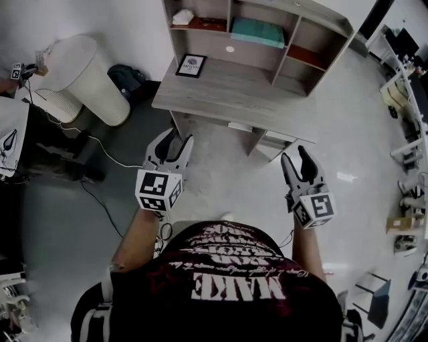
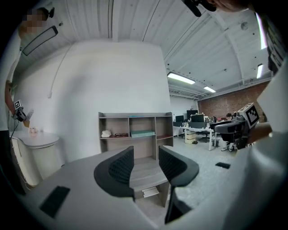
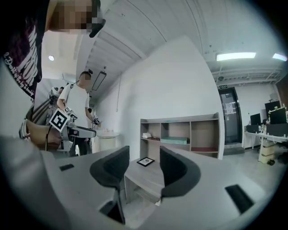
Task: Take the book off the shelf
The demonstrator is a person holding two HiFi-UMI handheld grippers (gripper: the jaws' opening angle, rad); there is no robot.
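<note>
A teal book (image 1: 257,31) lies flat in the middle compartment of the grey shelf unit (image 1: 319,40) that stands on a wooden desk (image 1: 227,93). The book (image 2: 142,133) shows far ahead in the left gripper view, and the book (image 3: 174,140) also shows in the right gripper view. My left gripper (image 1: 175,140) and right gripper (image 1: 295,157) hang over the floor in front of the desk, well short of it. Both are open, with nothing between their jaws.
A framed picture (image 1: 191,65) lies on the desk's left side. A white object (image 1: 182,17) sits in the left compartment. A white round cabinet (image 1: 83,77) and a black bag (image 1: 127,77) stand left of the desk, with a cable on the floor. Another person (image 3: 78,108) stands at the left.
</note>
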